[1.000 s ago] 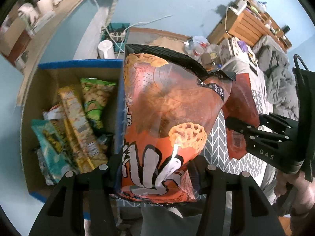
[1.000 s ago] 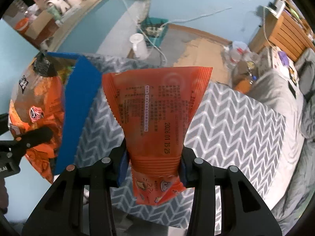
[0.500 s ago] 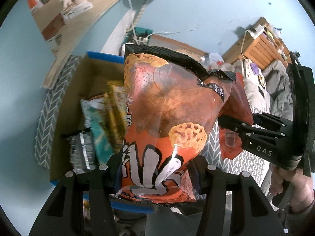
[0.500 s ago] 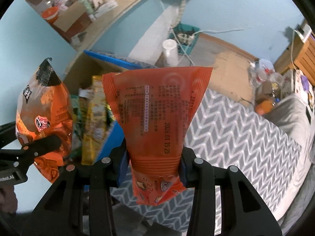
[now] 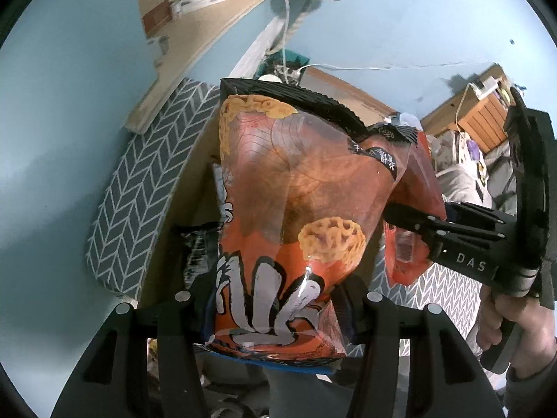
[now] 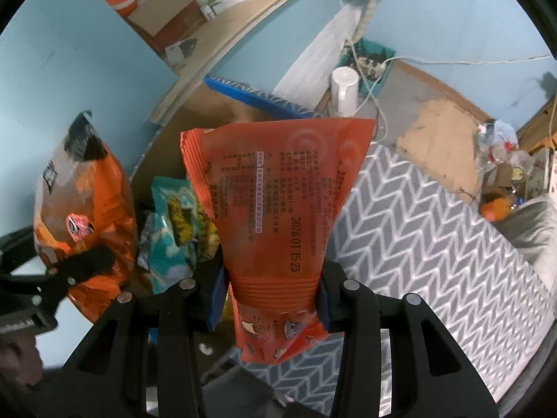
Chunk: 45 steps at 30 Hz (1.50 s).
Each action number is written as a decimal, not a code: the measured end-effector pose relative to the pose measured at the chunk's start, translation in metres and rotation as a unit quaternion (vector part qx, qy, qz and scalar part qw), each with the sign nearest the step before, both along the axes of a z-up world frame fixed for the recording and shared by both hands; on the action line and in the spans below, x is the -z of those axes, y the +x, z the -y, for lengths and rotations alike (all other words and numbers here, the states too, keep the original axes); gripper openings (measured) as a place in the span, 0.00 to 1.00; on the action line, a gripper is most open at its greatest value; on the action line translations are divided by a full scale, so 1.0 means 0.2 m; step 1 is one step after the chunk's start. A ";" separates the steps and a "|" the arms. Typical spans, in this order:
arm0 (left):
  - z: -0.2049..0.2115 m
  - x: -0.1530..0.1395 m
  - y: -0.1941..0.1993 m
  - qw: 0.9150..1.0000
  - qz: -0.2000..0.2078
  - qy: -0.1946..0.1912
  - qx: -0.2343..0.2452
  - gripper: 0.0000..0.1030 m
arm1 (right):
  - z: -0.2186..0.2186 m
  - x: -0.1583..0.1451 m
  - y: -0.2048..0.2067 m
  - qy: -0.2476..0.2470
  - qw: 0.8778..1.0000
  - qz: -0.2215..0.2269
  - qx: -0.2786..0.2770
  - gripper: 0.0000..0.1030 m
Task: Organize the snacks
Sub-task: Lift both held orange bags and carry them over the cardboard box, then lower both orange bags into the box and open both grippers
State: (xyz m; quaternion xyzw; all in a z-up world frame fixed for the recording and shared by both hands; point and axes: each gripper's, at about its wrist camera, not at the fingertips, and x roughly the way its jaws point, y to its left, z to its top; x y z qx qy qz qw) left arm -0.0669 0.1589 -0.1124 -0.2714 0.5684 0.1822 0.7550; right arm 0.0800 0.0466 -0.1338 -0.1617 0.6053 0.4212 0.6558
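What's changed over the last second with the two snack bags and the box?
Both tongs carried their bags sideways from over the chevron cover to above the open cardboard box. The left tongs stay clamped on the big orange chip bag, the right tongs on the smaller orange packet. Nothing released; the snacks in the box lie as before.

"2026 01 15 25" on red packet (image 6: 278,216); "DAS" on right gripper (image 5: 400,214)

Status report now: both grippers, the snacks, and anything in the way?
Left gripper shut on big orange bag. Right gripper shut on small orange packet. Cardboard box below, teal snacks inside. Path open.
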 end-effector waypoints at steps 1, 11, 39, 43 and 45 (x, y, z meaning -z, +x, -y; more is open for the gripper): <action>-0.01 0.01 -0.01 1.000 -0.002 -0.002 -0.003 0.53 | -0.03 0.01 0.00 0.001 1.000 -0.005 -0.001 0.39; -0.10 0.17 -0.02 0.999 -0.025 -0.025 -0.027 0.56 | -0.19 0.13 -0.02 -0.008 0.999 -0.044 -0.009 0.50; 0.04 -0.33 -0.05 0.997 0.054 0.053 -0.018 0.79 | -0.04 -0.34 -0.07 0.019 0.994 0.103 0.002 0.68; 0.06 -0.40 -0.08 0.996 0.069 0.054 -0.025 0.79 | 0.02 -0.41 -0.07 0.027 0.993 0.114 0.012 0.70; 0.08 -0.43 -0.09 0.995 0.072 0.057 -0.027 0.79 | 0.04 -0.43 -0.08 0.031 0.992 0.118 0.014 0.71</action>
